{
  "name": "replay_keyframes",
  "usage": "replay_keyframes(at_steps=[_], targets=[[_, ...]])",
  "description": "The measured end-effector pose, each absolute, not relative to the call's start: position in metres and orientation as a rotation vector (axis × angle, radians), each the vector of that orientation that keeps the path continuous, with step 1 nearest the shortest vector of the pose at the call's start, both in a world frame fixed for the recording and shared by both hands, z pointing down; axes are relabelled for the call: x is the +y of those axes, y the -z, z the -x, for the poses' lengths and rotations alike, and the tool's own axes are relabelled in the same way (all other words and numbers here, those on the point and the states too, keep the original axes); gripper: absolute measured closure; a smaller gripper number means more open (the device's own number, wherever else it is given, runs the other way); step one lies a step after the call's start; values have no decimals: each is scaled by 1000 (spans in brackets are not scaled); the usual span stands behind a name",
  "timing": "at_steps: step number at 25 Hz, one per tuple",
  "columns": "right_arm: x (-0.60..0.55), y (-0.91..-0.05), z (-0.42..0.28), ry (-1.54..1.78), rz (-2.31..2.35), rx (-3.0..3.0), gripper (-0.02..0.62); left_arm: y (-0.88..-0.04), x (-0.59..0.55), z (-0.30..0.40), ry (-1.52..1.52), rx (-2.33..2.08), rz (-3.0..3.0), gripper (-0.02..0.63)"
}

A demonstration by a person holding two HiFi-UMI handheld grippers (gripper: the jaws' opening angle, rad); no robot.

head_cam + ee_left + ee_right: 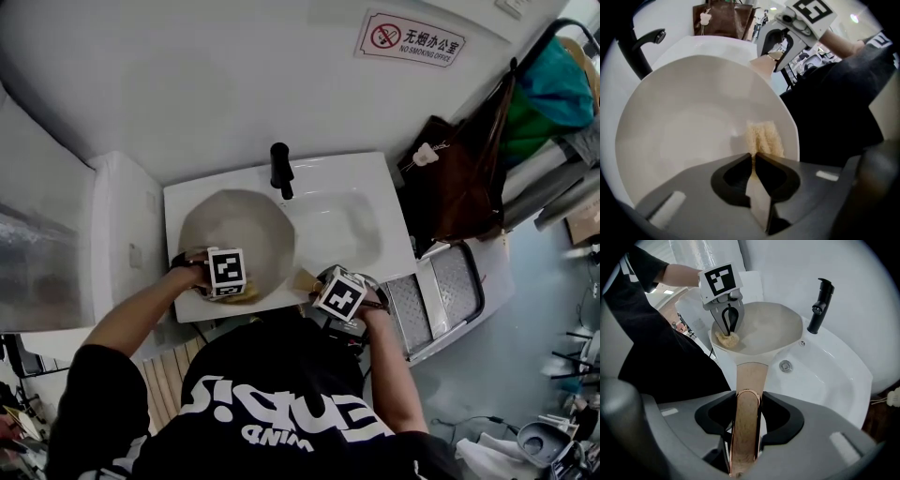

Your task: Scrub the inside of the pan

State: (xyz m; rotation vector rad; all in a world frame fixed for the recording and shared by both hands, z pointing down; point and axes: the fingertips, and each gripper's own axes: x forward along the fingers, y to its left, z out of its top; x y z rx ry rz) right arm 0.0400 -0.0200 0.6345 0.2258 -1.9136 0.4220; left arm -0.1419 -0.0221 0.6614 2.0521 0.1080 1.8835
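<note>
Black shirt (281, 403) fills the lower frame. Above it, centre left, the left gripper (753, 157) pinches a yellow sponge (764, 138) against the inner wall of the pan (234, 230). Right of it, the right gripper (746, 399) clamps the copper handle (750, 376), with the pan in the left half of the white sink (347, 225).

- The sink (361, 178) and pan (234, 225) are viewed from overhead, steeply downward.
- The pan's inside is seen close up in the left gripper view, facing the right gripper (776, 52).
- The handle (749, 380) is looked along in the right gripper view, toward the left gripper (730, 329).
- The pan is shared by all three.
</note>
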Motion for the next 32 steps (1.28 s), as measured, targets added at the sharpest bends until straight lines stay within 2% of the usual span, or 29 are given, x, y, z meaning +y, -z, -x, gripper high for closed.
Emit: replay_keyframes(at_steps=[13, 32], targets=[[-18, -636, -42, -410, -220, -1893, 423, -686, -73, 63, -1645, -139, -2199, 581], [-16, -635, -42, -417, -228, -1899, 423, -689, -162, 48, -1552, -538, -2371, 581]])
